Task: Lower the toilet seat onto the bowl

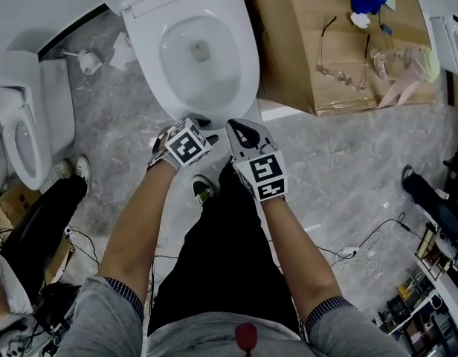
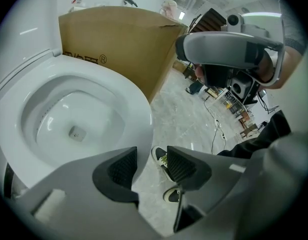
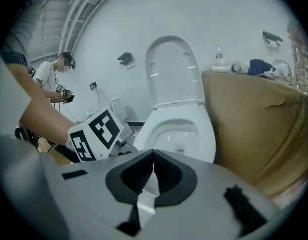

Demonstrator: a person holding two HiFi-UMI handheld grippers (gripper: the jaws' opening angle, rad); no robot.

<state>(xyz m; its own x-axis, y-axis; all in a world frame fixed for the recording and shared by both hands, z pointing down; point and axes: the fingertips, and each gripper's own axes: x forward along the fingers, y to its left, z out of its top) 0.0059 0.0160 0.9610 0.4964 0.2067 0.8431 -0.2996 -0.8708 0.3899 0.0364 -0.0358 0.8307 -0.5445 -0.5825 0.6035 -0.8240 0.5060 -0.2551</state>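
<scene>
White oval plastic toilet seat (image 1: 242, 69) appears to lie flat on the white ceramic bowl (image 3: 196, 146); lid (image 3: 171, 69) is upright. Left gripper (image 2: 151, 164) is at the front rim, jaws apart, empty. Right gripper (image 3: 153, 173) has jaws together, empty. Lowering likely done; next: withdraw clear.

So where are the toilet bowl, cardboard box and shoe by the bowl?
toilet bowl (image 1: 178, 59): head view, inner wall.
cardboard box (image 1: 288, 50): head view, top face.
shoe by the bowl (image 1: 204, 190): head view, upper.

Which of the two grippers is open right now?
The left gripper, by the front rim of the toilet bowl: its jaws stand apart with nothing between them. The right gripper has its jaws pressed together.
</scene>
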